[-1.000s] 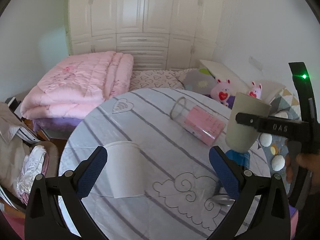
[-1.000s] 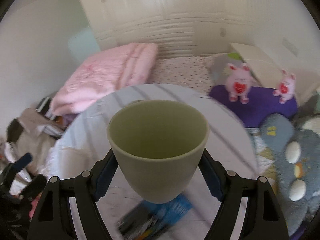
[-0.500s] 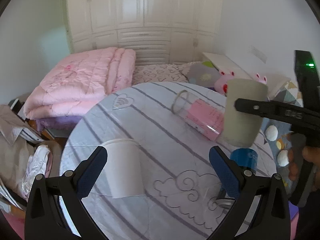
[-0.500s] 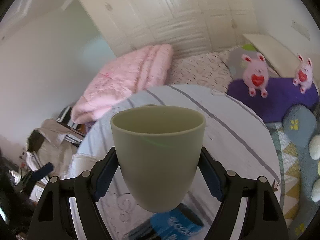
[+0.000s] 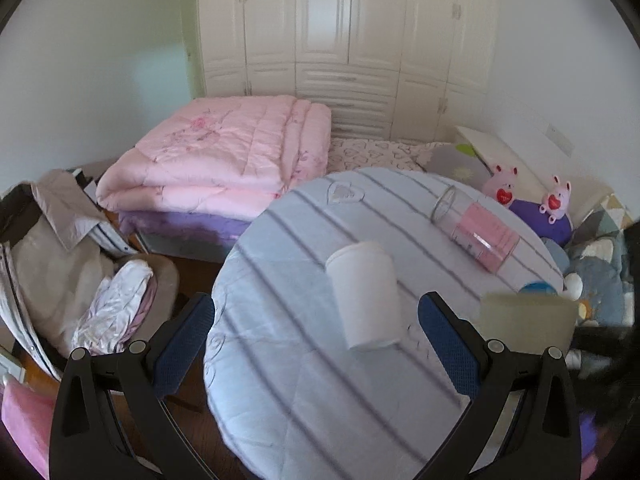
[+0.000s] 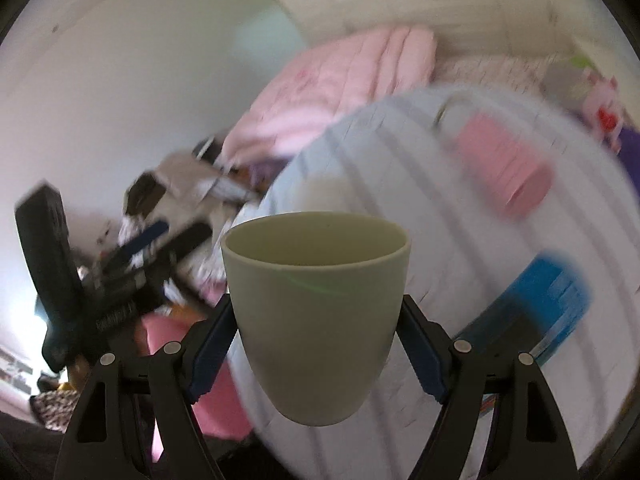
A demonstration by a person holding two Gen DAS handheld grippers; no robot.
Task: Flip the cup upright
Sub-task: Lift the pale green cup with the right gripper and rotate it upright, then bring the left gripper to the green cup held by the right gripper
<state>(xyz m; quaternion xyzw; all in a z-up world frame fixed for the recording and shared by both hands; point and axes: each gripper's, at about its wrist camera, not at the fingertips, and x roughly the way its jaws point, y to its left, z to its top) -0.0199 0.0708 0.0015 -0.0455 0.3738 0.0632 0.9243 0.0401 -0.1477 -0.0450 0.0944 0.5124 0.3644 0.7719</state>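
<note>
My right gripper (image 6: 316,340) is shut on a grey-green cup (image 6: 316,296), held upright with its mouth up, above the round table's near edge. The same cup (image 5: 528,322) shows blurred at the right in the left wrist view. My left gripper (image 5: 316,348) is open and empty, hovering just short of a white paper cup (image 5: 366,294) that stands upside down on the striped tablecloth (image 5: 304,384). A clear cup with a pink sleeve (image 5: 476,234) lies on its side at the table's far right.
A blue can (image 6: 536,300) lies on the table near the right gripper. A bed with a folded pink quilt (image 5: 224,156) is behind the table. A chair piled with clothes (image 5: 80,276) stands to the left. Plush toys (image 5: 504,188) sit to the right.
The right gripper has carried the grey-green cup down and to the left, swinging fast. The left gripper has pulled back and turned left, so the white cup now sits between its fingers' line.
</note>
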